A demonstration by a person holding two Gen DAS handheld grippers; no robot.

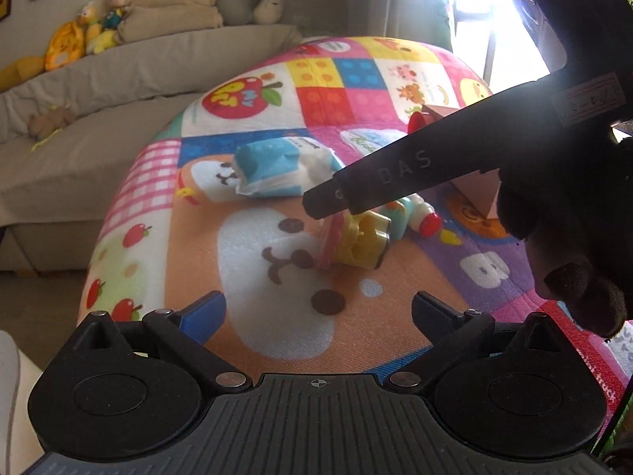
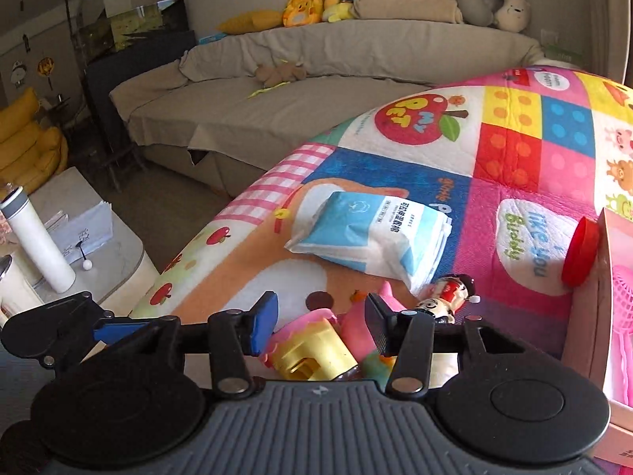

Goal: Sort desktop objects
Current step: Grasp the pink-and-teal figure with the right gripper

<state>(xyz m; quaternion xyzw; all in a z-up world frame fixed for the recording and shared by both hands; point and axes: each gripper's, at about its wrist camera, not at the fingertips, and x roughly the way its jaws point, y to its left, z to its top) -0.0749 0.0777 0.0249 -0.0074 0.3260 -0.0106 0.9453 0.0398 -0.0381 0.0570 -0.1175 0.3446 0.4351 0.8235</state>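
On the colourful play mat [image 1: 245, 261] lie a pink and yellow plastic toy [image 1: 362, 243] [image 2: 312, 356], a small figurine [image 1: 415, 217] [image 2: 451, 297] and a blue-white tissue pack [image 1: 285, 170] [image 2: 368, 237]. My right gripper [image 2: 320, 328] [image 1: 336, 206] points down at the toy with its jaws partly closed. The toy lies between and just under the fingertips, and I see no firm press on it. A dark-gloved hand [image 1: 573, 206] carries that gripper. My left gripper [image 1: 318, 308] hangs wide open over the mat in front of the toy, with nothing between its fingers.
A pink open box [image 2: 593, 316] [image 1: 478, 190] stands at the right with a red round lid [image 2: 579, 253] [image 1: 417, 120] against its side. Behind the mat a grey sofa [image 2: 316, 91] holds plush toys. A low table with a white flask [image 2: 39, 237] stands at the left.
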